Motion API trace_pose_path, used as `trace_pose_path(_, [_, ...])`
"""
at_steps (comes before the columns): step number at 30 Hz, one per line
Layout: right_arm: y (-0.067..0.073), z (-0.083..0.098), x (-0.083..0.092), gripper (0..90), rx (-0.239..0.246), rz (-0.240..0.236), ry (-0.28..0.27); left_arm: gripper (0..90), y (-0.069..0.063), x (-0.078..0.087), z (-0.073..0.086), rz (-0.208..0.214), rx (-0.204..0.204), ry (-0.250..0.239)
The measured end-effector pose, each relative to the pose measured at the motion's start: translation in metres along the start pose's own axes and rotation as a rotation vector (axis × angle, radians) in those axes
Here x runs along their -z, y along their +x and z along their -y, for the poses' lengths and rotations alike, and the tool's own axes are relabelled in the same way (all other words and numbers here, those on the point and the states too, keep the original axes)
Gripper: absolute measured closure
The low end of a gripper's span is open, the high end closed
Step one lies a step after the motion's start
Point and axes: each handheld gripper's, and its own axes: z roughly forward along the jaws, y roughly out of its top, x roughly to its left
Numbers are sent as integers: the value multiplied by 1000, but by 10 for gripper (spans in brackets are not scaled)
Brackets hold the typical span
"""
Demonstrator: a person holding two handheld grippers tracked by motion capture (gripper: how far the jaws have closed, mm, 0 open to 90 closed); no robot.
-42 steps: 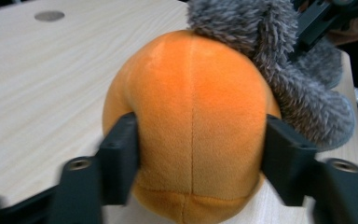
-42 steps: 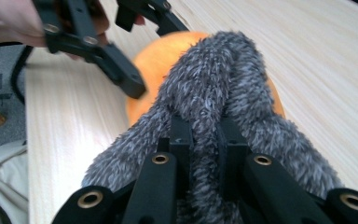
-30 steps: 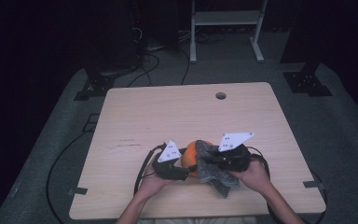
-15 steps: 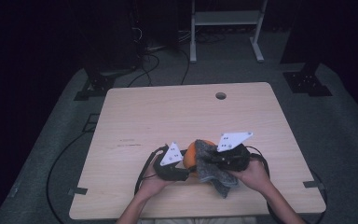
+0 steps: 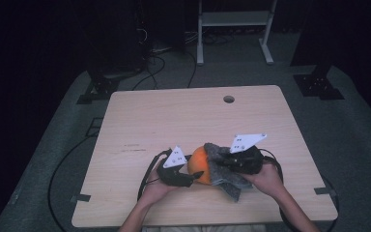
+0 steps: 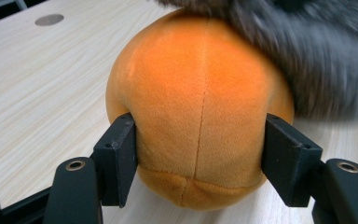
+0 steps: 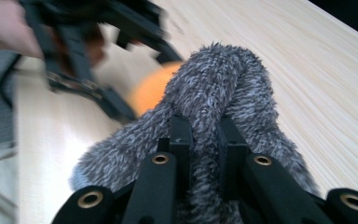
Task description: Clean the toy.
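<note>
An orange plush ball [image 5: 200,164] rests on the wooden table [image 5: 174,121] near its front edge. A grey fuzzy cloth [image 5: 224,169] is draped over the ball's right side. My left gripper [image 5: 191,178] comes in from the left; its jaws have just been opening a little, with the ball [image 6: 196,79] between them. Both pads still press into the ball's sides, so the left gripper [image 6: 199,135] is shut on it. My right gripper [image 5: 224,162] is shut on a fold of the grey cloth [image 7: 223,79], pinched tight between its fingertips [image 7: 205,133]. The ball [image 7: 151,91] shows orange behind the cloth.
A round cable hole [image 5: 229,99] lies near the table's far edge. Cables [image 5: 147,174] trail from both grippers to the front edge. A white metal stand [image 5: 232,24] and floor cables lie beyond the table.
</note>
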Motion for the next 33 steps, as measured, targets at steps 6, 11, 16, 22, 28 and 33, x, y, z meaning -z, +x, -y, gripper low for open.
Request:
trace_pose_path(6, [-6, 14, -4, 790, -62, -23, -14, 134, 4, 3, -6, 36, 89, -65])
trace_pose_path(11, [3, 11, -10, 790, -31, -46, -14, 278, 3, 4, -3, 20, 56, -45])
trace_pose_path(16, [-9, 33, -8, 790, -106, -45, -3, 270, 12, 7, 6, 38, 102, -27])
trace_pose_path(22, [-1, 23, -8, 789, -90, -68, -44, 176, 3, 0, -2, 10, 68, -43])
trace_pose_path(28, [-2, 28, -14, 789, -98, -80, -35, 283, 12, 5, 8, 11, 100, -18])
trace_pose_path(33, [-8, 41, -14, 789, -153, -82, -32, 313, 14, 6, 12, 21, 101, -10])
